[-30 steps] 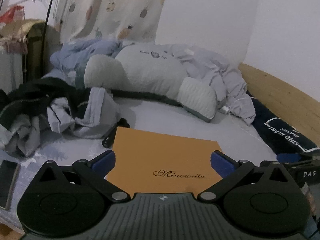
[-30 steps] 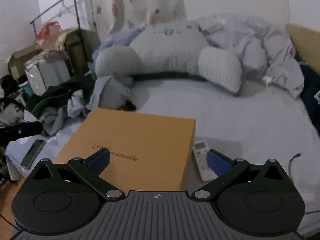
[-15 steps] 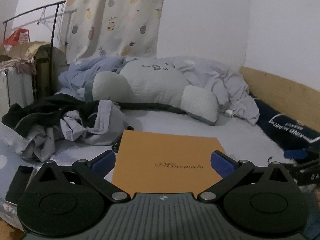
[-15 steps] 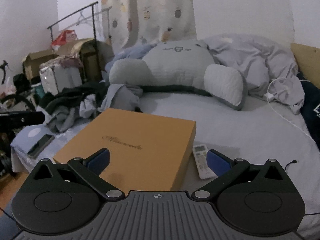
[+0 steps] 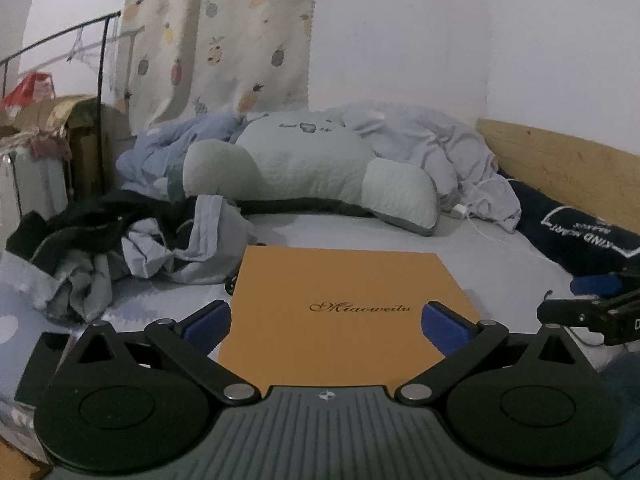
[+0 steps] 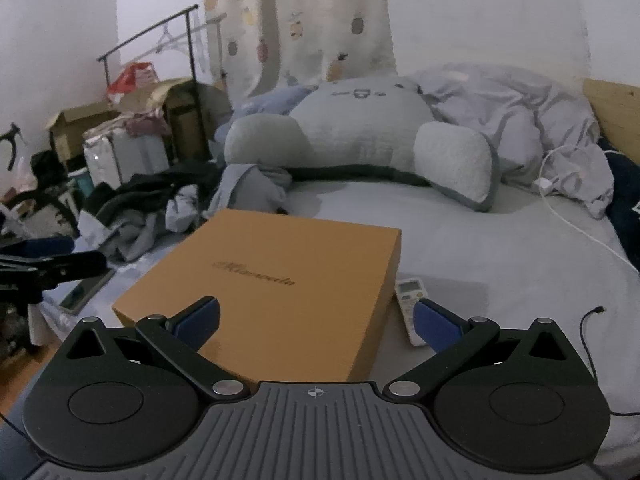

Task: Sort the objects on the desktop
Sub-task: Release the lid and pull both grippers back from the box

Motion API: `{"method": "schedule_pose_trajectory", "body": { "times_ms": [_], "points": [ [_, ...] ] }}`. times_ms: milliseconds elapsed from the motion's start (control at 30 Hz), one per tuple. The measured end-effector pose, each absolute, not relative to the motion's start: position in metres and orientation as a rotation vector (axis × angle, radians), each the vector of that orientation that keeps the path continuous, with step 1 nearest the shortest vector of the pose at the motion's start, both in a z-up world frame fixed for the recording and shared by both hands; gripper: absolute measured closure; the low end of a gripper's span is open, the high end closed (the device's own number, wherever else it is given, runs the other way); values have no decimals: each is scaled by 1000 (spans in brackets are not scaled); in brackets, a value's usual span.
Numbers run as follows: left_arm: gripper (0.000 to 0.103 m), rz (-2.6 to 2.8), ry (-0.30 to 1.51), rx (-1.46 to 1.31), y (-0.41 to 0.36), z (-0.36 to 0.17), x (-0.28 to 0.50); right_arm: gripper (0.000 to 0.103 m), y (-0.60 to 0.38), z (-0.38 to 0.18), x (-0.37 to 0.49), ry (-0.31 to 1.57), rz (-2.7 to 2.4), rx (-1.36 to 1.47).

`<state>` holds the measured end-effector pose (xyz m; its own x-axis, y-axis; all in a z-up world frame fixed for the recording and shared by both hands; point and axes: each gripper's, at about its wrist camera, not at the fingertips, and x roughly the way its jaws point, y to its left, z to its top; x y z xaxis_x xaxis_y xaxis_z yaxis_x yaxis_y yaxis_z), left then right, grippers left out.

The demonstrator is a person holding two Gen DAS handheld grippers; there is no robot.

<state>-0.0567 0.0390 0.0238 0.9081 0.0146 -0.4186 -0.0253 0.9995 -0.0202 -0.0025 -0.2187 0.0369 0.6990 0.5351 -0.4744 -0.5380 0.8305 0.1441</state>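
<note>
Left tongs (image 5: 327,322): blue-padded fingers spread wide, nothing between them, hovering over the near edge of the flat square orange cardboard box with gold script lettering on its lid (image 5: 344,312). No contact visible.

Right tongs (image 6: 316,320): also spread, empty. Its left finger sits over the box's near corner (image 6: 276,292), its right finger over the small white remote control with a grey display (image 6: 410,304). Whether either pad touches anything can't be told from this angle.

Box lies flat on the light grey bedsheet (image 6: 500,256), lid on, near the bed's front edge. Remote lies on the sheet just beside the box's right side, partly hidden by the right finger.

Around it:
- dark slab phone (image 6: 86,292) on the sheet left of the box, near the bed edge
- heap of black and grey clothes (image 5: 120,240) left of and behind the box
- big pale-green plush cushion with two arm bolsters (image 6: 360,140) at the back, well apart from the box
- crumpled lavender duvet (image 6: 520,120) to its right
- white charger cable (image 6: 580,228) running across the sheet on the right
- thin black cable end (image 6: 592,320) near the right tongs

Each pair of tongs shows at the edge of the other's view.
</note>
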Motion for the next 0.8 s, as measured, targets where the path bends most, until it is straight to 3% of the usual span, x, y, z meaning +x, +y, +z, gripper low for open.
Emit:
{"method": "schedule_pose_trajectory", "body": {
  "times_ms": [800],
  "points": [
    [0,25,461,-79,44,19,-60,0,-215,36,-5,532,580,28]
  ]
}}
